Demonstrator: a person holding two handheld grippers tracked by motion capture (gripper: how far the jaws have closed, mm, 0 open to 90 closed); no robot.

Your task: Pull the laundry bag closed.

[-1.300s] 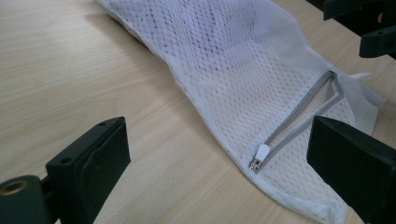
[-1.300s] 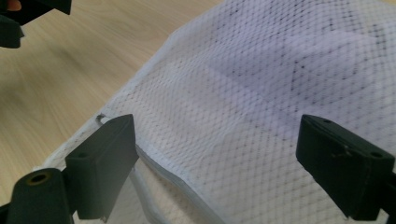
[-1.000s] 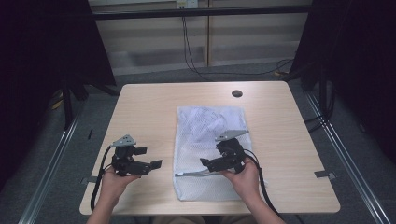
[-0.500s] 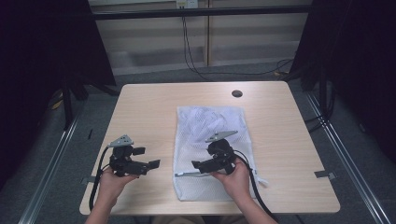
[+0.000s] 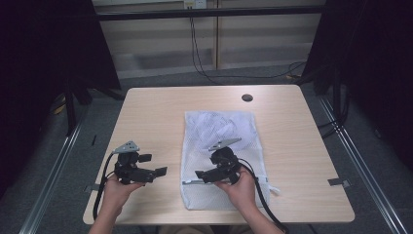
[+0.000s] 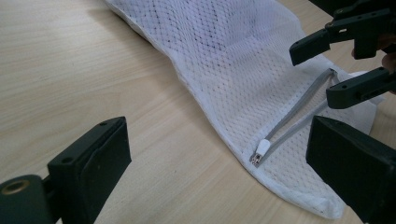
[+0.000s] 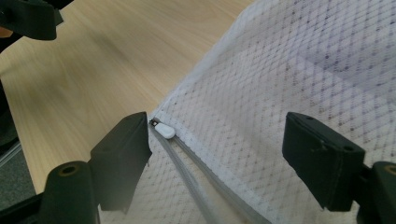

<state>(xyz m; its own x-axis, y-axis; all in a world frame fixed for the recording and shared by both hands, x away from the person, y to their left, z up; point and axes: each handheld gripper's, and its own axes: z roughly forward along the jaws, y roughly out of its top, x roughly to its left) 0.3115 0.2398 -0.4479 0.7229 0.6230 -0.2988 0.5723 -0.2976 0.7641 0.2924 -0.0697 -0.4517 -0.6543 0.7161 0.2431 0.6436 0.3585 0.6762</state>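
Nearest the person, the right gripper (image 5: 200,175) hovers over the near end of a white mesh bag (image 5: 219,131). Its jaws stand apart and have just been closing a little, with the mesh and a white zipper pull (image 7: 165,131) between them, unpressed. A grey zipper (image 6: 299,126) lies partly undone along that end. The left gripper (image 5: 160,171), jaws wide open, waits just beside the bag over bare surface (image 5: 156,117). The bag lies flat at the middle, stretching away, with pale bunched contents at its far end.
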